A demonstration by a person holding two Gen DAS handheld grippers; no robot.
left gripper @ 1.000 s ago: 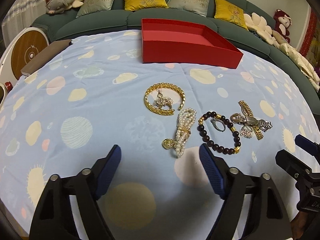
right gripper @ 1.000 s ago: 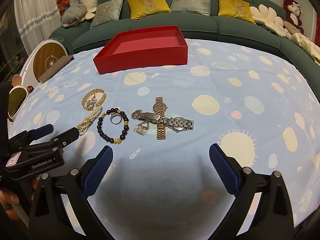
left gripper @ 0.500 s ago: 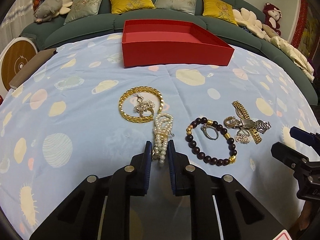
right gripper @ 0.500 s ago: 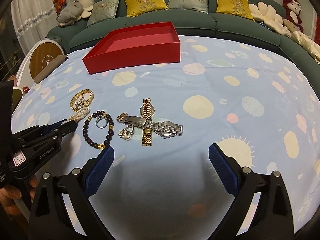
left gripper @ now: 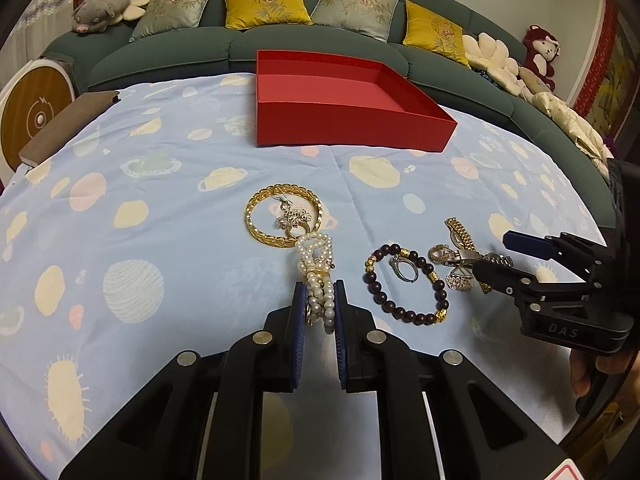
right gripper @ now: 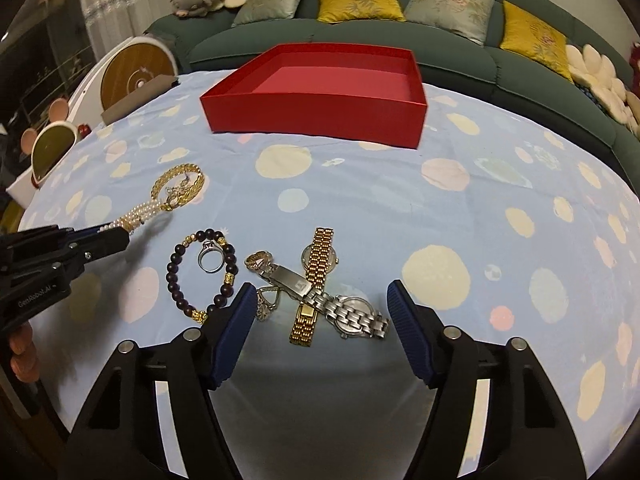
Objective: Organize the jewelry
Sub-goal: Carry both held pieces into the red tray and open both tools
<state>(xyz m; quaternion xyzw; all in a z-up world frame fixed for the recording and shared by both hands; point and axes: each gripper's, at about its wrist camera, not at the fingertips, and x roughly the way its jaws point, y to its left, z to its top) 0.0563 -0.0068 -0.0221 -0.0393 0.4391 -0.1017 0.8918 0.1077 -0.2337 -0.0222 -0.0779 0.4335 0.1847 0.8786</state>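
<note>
Left gripper clamped on the white pearl strand bracelet

The strand's far end touches the gold chain bangle on the planet-print cloth; right gripper gapes wide over the crossed gold and silver watches (open red cardboard box beyond).

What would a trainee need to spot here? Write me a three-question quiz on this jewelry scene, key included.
1. True or false: the left gripper is shut on the pearl bracelet.
2. Which item lies inside the dark bead bracelet? A. gold bangle B. silver ring C. silver watch
3. Fill in: the red box holds ____ jewelry so far.

Key
1. True; its pads clamp the near end of the pearls.
2. B, the silver ring.
3. No; its visible floor is bare, while the gold watch and silver watch lie crossed on the tablecloth before the open right gripper.
</note>
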